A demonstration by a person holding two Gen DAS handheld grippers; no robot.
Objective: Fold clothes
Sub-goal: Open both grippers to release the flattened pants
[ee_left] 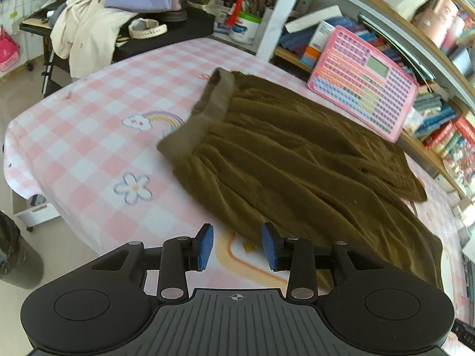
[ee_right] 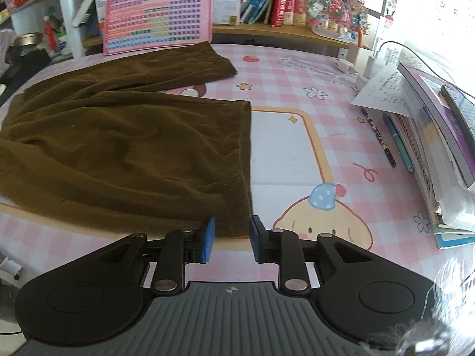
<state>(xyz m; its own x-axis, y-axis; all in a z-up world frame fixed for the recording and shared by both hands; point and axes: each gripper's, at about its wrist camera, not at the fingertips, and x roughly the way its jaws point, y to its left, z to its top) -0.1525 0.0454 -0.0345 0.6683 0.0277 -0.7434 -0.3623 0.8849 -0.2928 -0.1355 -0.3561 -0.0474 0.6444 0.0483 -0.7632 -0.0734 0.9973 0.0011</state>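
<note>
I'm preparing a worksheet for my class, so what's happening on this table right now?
A person holds a claw in each hand over brown trousers spread flat on a pink checked tablecloth. The left claw is open by the waistband end, and the right claw is open at a leg hem. Neither grips the fabric; no fold is made yet.

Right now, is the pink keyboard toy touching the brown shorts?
Touching. In the right wrist view, the far leg of the brown shorts runs up against the bottom edge of the pink keyboard toy, with no tablecloth visible between them.
</note>
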